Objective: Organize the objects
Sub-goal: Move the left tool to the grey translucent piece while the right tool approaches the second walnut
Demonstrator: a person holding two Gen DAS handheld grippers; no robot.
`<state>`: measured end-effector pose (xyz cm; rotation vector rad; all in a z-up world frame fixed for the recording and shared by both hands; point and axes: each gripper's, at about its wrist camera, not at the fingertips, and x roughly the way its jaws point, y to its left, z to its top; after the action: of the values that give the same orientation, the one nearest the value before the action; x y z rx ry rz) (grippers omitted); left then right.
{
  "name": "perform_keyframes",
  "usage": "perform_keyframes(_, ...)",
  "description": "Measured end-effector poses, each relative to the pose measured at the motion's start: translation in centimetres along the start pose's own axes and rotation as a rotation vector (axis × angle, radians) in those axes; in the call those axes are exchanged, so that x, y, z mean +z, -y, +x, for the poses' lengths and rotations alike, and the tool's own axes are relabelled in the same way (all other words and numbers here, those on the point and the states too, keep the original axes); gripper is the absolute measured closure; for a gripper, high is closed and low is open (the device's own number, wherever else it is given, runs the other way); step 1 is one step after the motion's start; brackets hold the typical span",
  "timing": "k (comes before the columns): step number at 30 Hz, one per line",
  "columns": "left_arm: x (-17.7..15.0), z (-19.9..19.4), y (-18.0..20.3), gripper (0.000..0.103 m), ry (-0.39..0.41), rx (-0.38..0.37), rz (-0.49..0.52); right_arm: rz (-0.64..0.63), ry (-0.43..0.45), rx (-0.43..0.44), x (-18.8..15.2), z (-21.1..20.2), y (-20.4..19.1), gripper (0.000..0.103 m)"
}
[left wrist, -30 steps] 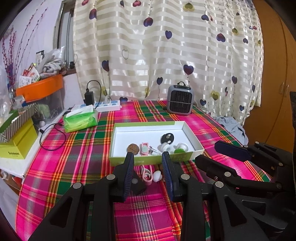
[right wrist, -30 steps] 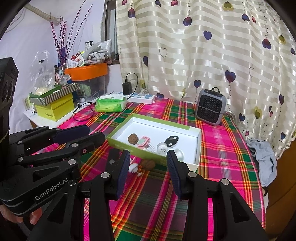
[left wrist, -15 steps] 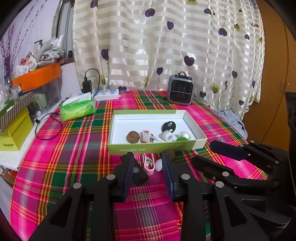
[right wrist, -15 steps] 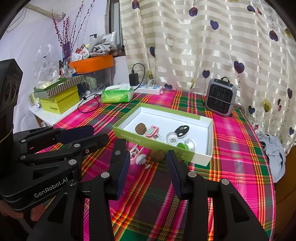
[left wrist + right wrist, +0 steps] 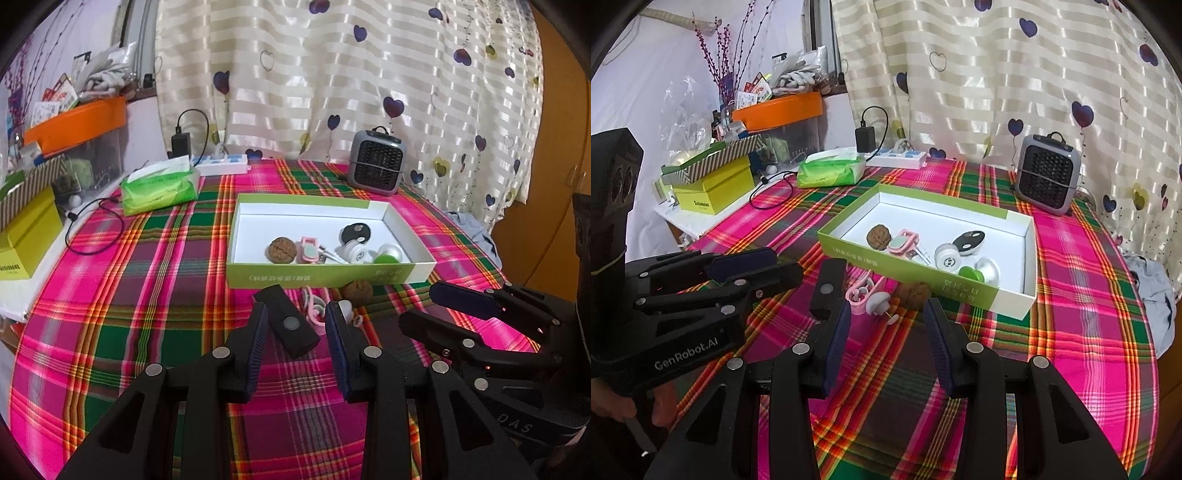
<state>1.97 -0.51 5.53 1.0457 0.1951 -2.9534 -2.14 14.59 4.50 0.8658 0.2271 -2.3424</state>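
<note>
Tabletop (image 5: 122,317) first, since it's the biggest thing here: loud plaid cloth, with the green-and-white box (image 5: 406,236) sitting mid-table and already holding a walnut, a pink gadget, a black fob and a couple of round white bits. The leftovers still needing a home lie on the cloth just in front of the box's near wall: a black bar-shaped case (image 5: 288,323), a pink earphone-looking thing (image 5: 314,308), a small white knob (image 5: 877,301) and a loose walnut (image 5: 357,291) touching or nearly touching the box. The left hand-held gripper (image 5: 295,338) has just been easing its jaws wider, nothing pinched yet, with the black case lying partly in the gap. The right hand-held gripper (image 5: 886,334) sits at a moderate gap, empty, lined up roughly toward the walnut and white knob. My take on doing this well: the black case lies diagonal to the left jaws, so roll the wrist to square up across its narrow width before closing, otherwise it'll probably twist out. Go low enough that the pads catch the sides, not the top edge. Watch the pink cable too; it's close enough to snag and drag along.
</note>
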Motion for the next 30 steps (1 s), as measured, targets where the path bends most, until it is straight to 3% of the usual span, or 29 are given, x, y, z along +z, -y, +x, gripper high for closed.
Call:
perform_keyframes(13, -0.1, 3.5, -0.7, 0.07, -0.085, -0.024, -0.038, 0.05, -0.095, 0.039, -0.5, 3.6, 1.2, 0.061)
perform_keyframes(30, 0.8, 6.7, -1.9, 0.067, -0.13, -0.009, -0.137, 0.23, -0.156, 0.058, 0.7, 7.8, 4.7, 0.061)
